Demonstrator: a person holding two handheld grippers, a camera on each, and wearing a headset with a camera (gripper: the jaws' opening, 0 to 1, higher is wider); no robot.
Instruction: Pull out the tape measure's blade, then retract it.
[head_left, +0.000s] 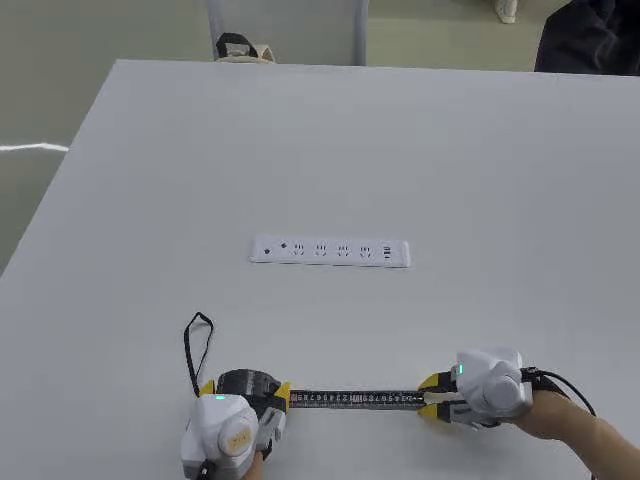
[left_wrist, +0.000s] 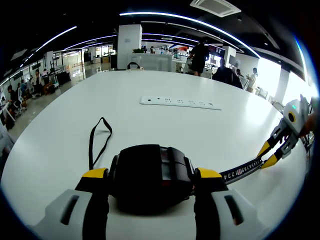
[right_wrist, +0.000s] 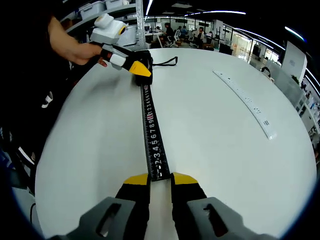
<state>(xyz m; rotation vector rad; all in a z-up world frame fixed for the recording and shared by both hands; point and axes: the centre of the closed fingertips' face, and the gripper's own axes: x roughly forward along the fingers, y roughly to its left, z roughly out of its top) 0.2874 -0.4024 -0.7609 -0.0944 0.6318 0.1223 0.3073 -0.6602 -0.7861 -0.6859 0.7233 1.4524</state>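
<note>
Head view: the tape measure (head_left: 249, 382) sits on the near edge of the white table (head_left: 400, 150), its black body clamped between the yellow-tipped jaws of the left gripper (head_left: 245, 394). Its wrist strap (head_left: 196, 344) loops away toward a white power strip (head_left: 330, 251) lying well apart, farther up the table. The blade (head_left: 355, 399) runs flat along the tabletop from the body to the right gripper (head_left: 432, 396), whose jaws are pressed together on the blade's free end.

Left gripper view: the jaws stand wide, one on each side of the black body, gripping it squarely. The blade leaves to the right and reaches the other gripper near the table's edge.

Right gripper view: the two yellow tips pinch the tip of the blade, and the printed scale stretches straight ahead to the body in the far gripper.

By my reading, the pull-out is under way or about done, with a modest length of blade exposed. The retraction is not yet done; it would need the blade end guided back to the body.
</note>
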